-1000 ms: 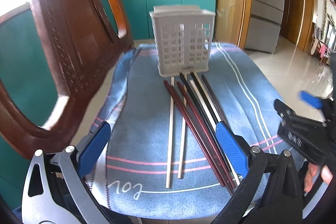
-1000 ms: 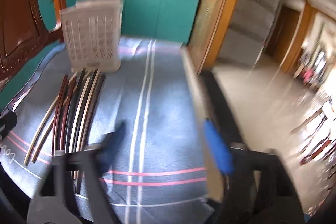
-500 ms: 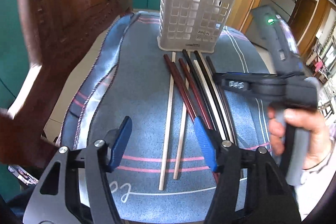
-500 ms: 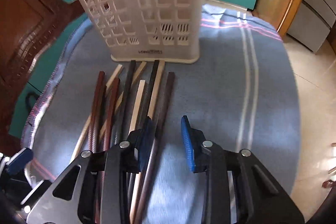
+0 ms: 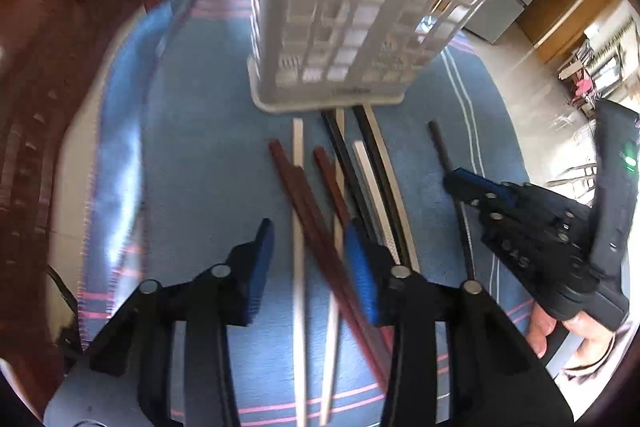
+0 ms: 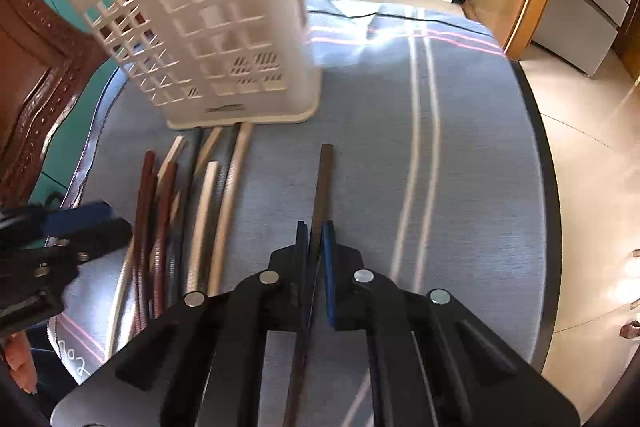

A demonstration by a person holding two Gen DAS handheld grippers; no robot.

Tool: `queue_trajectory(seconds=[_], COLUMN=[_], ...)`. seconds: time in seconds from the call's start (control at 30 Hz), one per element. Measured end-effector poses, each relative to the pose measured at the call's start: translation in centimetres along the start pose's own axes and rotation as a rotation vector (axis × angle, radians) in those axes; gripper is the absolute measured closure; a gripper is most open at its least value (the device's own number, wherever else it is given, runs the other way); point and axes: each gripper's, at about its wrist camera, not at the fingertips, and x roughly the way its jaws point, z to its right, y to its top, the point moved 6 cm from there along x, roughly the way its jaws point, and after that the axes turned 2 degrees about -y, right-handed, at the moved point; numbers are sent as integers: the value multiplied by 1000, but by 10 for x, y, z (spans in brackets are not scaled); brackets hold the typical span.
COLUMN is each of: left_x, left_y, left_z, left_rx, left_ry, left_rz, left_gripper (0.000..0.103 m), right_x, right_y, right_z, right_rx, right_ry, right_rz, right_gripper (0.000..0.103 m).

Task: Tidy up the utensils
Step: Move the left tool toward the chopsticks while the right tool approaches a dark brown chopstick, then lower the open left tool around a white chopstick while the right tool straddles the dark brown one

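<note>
Several chopsticks (image 5: pixel 336 187) lie side by side on the blue cloth in front of an upright white perforated utensil basket (image 5: pixel 340 27). My left gripper (image 5: pixel 310 267) hangs low over them, its jaws closing. A white chopstick (image 5: pixel 298 227) and reddish-brown ones (image 5: pixel 316 227) lie between its pads, with a gap still showing on the left side. My right gripper (image 6: pixel 316 239) is shut on a dark brown chopstick (image 6: pixel 325 179), which lies apart to the right of the bundle (image 6: pixel 160 207). In the left wrist view the right gripper (image 5: pixel 460 183) grips that dark chopstick (image 5: pixel 440 147). The basket (image 6: pixel 216 39) stands just beyond.
A blue cloth (image 5: pixel 192 147) with pink and white stripes covers the round table (image 6: pixel 540 187). A carved wooden chair (image 5: pixel 60 67) stands close at the left. Tiled floor (image 6: pixel 592 167) lies beyond the table's right edge. A hand (image 5: pixel 560 327) holds the right gripper.
Both grippers moved forward toward the basket and tilted down. The right jaws closed on the dark chopstick, now set apart from the bundle. The left jaws narrowed around the left chopsticks.
</note>
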Motion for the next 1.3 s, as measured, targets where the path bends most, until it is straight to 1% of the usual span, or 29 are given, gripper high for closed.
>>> queue_trajectory(seconds=[0.07,0.1,0.2,0.23,0.27,0.33,0.37,0.4,0.43,0.5,0.63,0.77,0.87,0.9,0.93,1.07,1.1,1.17,1.23,1.3], left_x=[7,12,23,23,23,25,27,22,20,13,1,-2,0,-1,-2,11,14,19,21,24], left_y=[3,5,4,4,3,2,2,2,0,-3,-3,2,2,-3,-4,-6,-8,-11,-11,-8], left_z=[1,1,3,4,5,6,8,11,13,18,22,24,11,-5,-8,-6,-4,-3,-4,-2], left_rx=[-4,-20,-68,-68,-69,-99,-108,-108,-103,-91,-66,-66,-92,-99,-102,-72,-63,-48,-37,-34], left_ry=[15,11,-30,-19,-11,-40,-55,-66,-81,-99,-108,-71,-23,-14,-11,1,9,25,40,44], left_rz=[0,-3,-11,-4,3,12,20,34,46,66,105,116,98,90,79,34,26,12,16,17], left_gripper=[66,66,67,76,79,83,86,95,96,96,96,96,96,96,96,95,91,89,84,84], right_x=[0,-1,-2,-3,-6,-5,-5,-7,-8,-5,-6,-6,-3,-3,-2,1,1,2,2,1], right_y=[-2,-2,-7,-9,-12,-19,-21,-24,-26,-28,-31,-30,-26,-26,-25,-23,-23,-22,-22,-22], right_z=[4,4,7,9,11,13,17,21,25,35,43,42,40,39,38,35,35,34,33,33], right_rx=[8,6,-7,-14,-17,-19,-19,-15,-11,-2,7,9,7,6,5,-1,-1,-4,-6,-7], right_ry=[15,20,16,14,12,7,5,1,-2,-4,1,-5,-12,-14,-18,-31,-33,-36,-39,-39], right_rz=[0,2,8,13,18,25,29,32,31,29,35,36,36,36,36,34,36,36,38,39], right_gripper=[95,95,95,95,95,95,95,95,95,95,95,95,95,94,94,94,94,94,93,93])
